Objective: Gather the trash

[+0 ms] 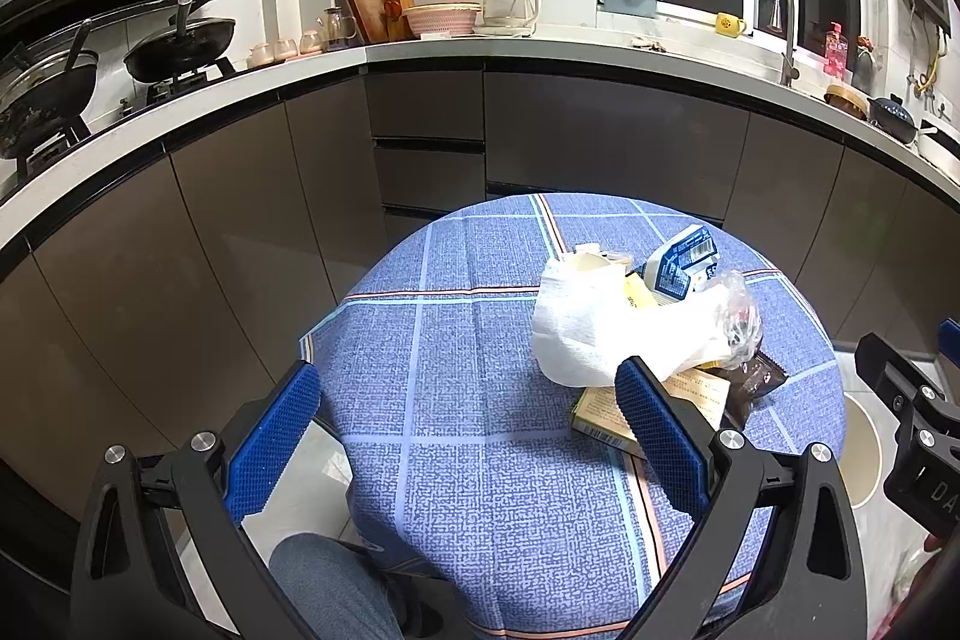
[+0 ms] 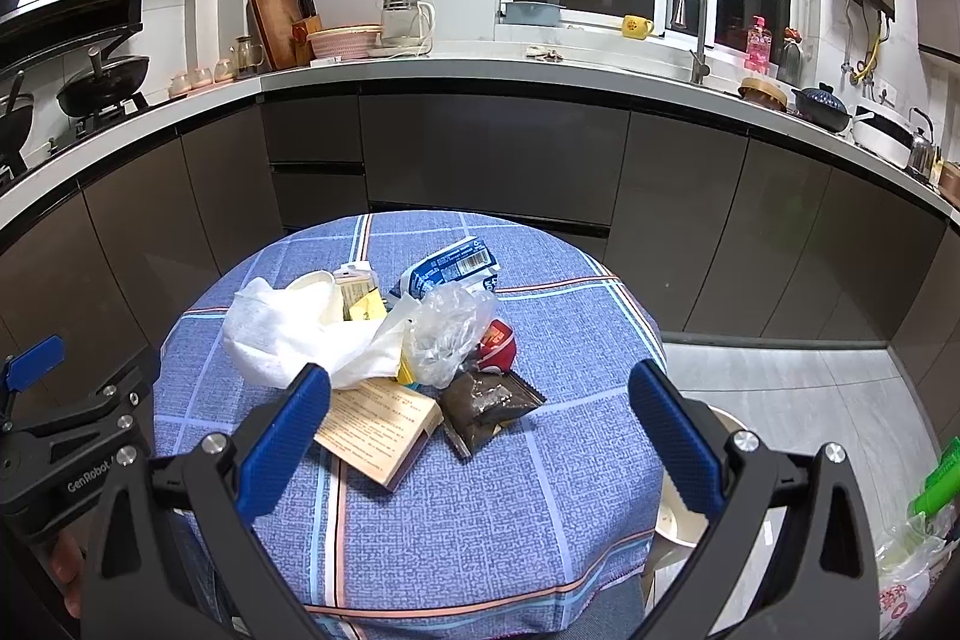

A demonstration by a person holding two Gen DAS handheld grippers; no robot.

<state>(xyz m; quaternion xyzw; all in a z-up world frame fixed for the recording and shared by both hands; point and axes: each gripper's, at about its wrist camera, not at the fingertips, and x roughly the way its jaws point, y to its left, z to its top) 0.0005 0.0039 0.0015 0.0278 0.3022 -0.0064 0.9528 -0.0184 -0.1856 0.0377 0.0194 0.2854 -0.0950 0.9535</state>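
Both grippers hover above the round table, fingers spread apart and holding nothing: the left gripper [image 1: 468,436] over bare cloth beside the pile, the right gripper [image 2: 480,430] over its near edge. The trash sits heaped near the table's middle: a crumpled white tissue [image 2: 282,334], a clear plastic bag [image 2: 447,334], a blue-and-white wrapper [image 2: 450,271], a red wrapper [image 2: 498,343], a dark brown sachet [image 2: 489,403] and a flat tan carton [image 2: 381,427], all touching or overlapping. A cream-rimmed bin [image 2: 675,517] stands on the floor just beside the table; its contents cannot be made out. A blue checked tablecloth [image 2: 480,508] covers the table. Behind runs a kitchen counter [image 2: 480,70] with brown cabinets, a kettle [image 2: 405,19] and a tap [image 2: 693,28].
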